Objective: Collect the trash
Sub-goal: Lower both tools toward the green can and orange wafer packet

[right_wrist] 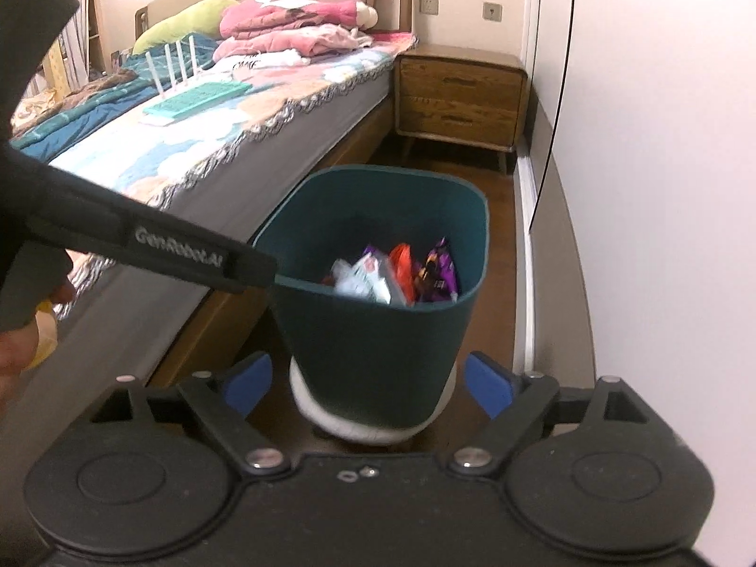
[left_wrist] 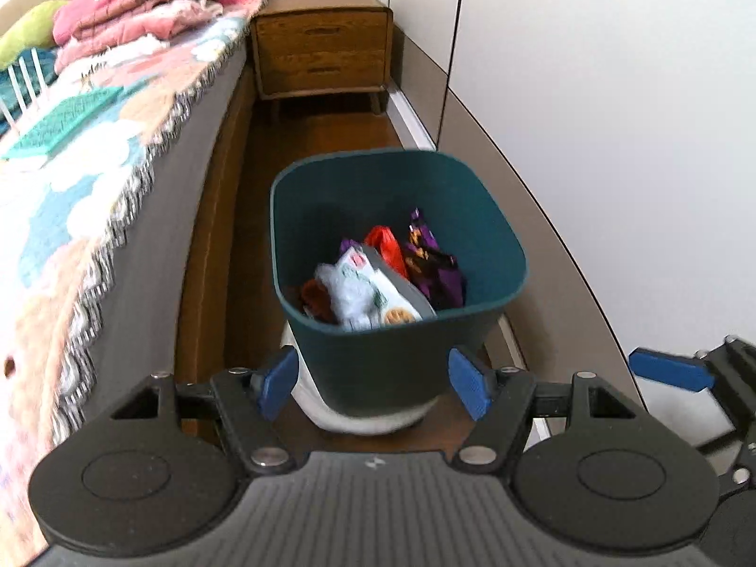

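Observation:
A dark teal trash bin (left_wrist: 406, 354) with a white base stands on the wooden floor between the bed and the wall; it also shows in the right wrist view (right_wrist: 373, 359). Inside lie a white wrapper (left_wrist: 364, 293), an orange wrapper (left_wrist: 385, 248) and purple wrappers (left_wrist: 434, 269); the same white wrapper (right_wrist: 364, 279) and purple wrappers (right_wrist: 437, 271) show from the right. My left gripper (left_wrist: 373, 385) is open and empty, close above the bin's near side. My right gripper (right_wrist: 368, 385) is open and empty, also just before the bin. The left gripper's body (right_wrist: 141, 241) crosses the right view.
A bed (left_wrist: 94, 165) with a patterned blanket, pink bedding and a teal rack runs along the left. A wooden nightstand (left_wrist: 321, 42) stands at the far end of the aisle. A white wall (left_wrist: 614, 118) with a brown baseboard bounds the right side.

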{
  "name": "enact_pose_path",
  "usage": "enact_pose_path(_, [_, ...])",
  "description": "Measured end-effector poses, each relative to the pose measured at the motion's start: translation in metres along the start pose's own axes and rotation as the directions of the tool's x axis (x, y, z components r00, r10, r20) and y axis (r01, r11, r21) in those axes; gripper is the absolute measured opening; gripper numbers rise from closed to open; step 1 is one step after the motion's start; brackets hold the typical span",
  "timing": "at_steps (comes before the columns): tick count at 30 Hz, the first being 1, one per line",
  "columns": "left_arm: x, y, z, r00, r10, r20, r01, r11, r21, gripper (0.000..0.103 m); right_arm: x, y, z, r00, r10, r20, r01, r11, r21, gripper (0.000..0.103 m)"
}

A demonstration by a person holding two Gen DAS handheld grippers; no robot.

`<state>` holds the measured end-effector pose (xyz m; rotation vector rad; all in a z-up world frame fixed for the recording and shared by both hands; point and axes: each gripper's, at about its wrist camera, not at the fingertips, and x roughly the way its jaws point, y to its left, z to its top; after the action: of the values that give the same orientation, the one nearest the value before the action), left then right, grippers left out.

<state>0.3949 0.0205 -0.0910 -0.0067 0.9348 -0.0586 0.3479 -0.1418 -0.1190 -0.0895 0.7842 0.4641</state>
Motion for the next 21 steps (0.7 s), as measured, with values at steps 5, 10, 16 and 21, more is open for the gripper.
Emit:
enact_pose_path(5, [0.008, 0.009, -0.027, 0.999, -0.018, -0.033, 0.017, 1.000, -0.026, 0.080, 0.013, 0.004, -0.038, 0.998, 0.020, -0.065, -0.017, 0.999, 0.043, 0.092])
enact_pose_path(10, [0.032, 0.014, -0.063, 0.997, -0.016, -0.077, 0.014, 0.999, -0.030, 0.080, 0.047, 0.005, -0.085, 0.983, 0.016, -0.185, 0.000, 0.996, 0.084, 0.095])
enact_pose_path(16, [0.092, 0.010, -0.106, 0.982, -0.017, -0.188, 0.020, 1.000, 0.015, 0.080, 0.107, 0.008, -0.138, 0.938, 0.028, -0.346, 0.011, 0.994, 0.111, 0.095])
enact_pose_path(21, [0.153, 0.000, -0.138, 0.958, -0.014, -0.287, 0.034, 0.997, 0.068, 0.080, 0.159, 0.019, -0.175, 0.893, 0.051, -0.446, -0.031, 0.998, 0.053, 0.095])
